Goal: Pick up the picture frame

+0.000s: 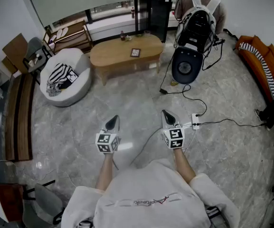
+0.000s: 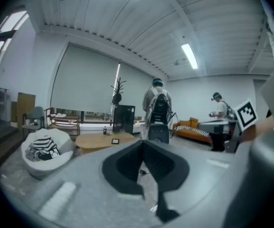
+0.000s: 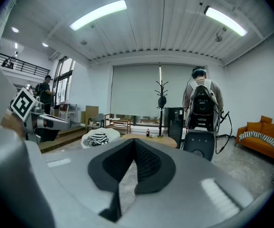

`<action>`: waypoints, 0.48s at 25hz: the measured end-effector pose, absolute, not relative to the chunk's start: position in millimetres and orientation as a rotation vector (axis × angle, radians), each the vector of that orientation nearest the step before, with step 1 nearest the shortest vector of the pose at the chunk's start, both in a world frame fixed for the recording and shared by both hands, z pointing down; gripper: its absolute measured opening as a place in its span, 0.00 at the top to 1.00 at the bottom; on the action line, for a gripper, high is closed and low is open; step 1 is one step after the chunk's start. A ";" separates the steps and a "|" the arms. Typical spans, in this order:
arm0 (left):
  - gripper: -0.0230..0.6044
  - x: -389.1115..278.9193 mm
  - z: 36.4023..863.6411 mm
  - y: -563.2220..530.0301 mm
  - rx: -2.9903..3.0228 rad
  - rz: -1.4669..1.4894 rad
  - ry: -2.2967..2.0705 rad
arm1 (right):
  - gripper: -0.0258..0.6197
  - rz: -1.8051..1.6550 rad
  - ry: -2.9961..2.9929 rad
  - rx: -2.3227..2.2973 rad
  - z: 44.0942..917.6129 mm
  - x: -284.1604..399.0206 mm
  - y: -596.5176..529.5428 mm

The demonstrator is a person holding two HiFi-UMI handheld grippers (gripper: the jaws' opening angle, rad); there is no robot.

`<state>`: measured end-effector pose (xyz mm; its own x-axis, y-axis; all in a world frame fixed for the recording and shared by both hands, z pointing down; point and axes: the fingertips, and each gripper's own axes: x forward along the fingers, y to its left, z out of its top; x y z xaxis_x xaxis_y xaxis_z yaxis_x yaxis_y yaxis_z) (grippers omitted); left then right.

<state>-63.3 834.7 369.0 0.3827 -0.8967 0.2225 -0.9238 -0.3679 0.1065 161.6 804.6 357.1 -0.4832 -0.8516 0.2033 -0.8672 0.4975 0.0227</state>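
Observation:
A small dark picture frame [image 1: 135,52] lies flat on the oval wooden coffee table [image 1: 113,55] across the room; the left gripper view shows the frame [image 2: 115,141] far off on that table [image 2: 96,142]. My left gripper [image 1: 113,122] and right gripper [image 1: 167,118] hang side by side over the marble floor, well short of the table, both pointing toward it. Both are shut with nothing between the jaws. In the right gripper view only the table's top [image 3: 151,137] shows past the jaws, and the frame is hidden.
A white armchair [image 1: 72,82] with striped fabric stands left of the table. A person with a backpack rig [image 1: 196,20] stands right of it beside a black cabinet [image 1: 155,11]. Cables and a power strip [image 1: 195,121] lie on the floor by my right gripper. An orange sofa [image 1: 265,65] lines the right wall.

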 end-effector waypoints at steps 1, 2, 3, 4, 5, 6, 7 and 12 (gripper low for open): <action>0.96 -61.4 369.6 835.9 2.428 0.187 -1.625 | 0.95 0.123 -2.552 1.482 357.6 163.7 806.0; 0.96 -59.7 370.3 836.9 2.428 0.187 -1.625 | 0.95 0.123 -2.552 1.482 358.3 165.6 807.0; 0.96 -58.4 370.8 837.2 2.429 0.188 -1.626 | 0.95 0.124 -2.553 1.480 359.2 167.0 807.5; 0.96 -57.6 371.3 837.0 2.429 0.190 -1.627 | 0.95 0.125 -2.554 1.478 360.1 167.8 807.4; 0.96 -56.9 371.6 836.0 2.429 0.193 -1.627 | 0.95 0.127 -2.555 1.475 360.7 168.4 806.7; 0.96 -56.3 371.6 834.7 2.429 0.197 -1.627 | 0.95 0.129 -2.555 1.472 360.9 168.9 805.7; 0.96 -55.7 371.4 833.2 2.429 0.201 -1.626 | 0.95 0.130 -2.556 1.470 360.9 169.4 804.5; 0.96 -48.7 368.5 824.8 2.430 0.208 -1.633 | 0.95 0.138 -2.566 1.466 359.6 176.9 798.2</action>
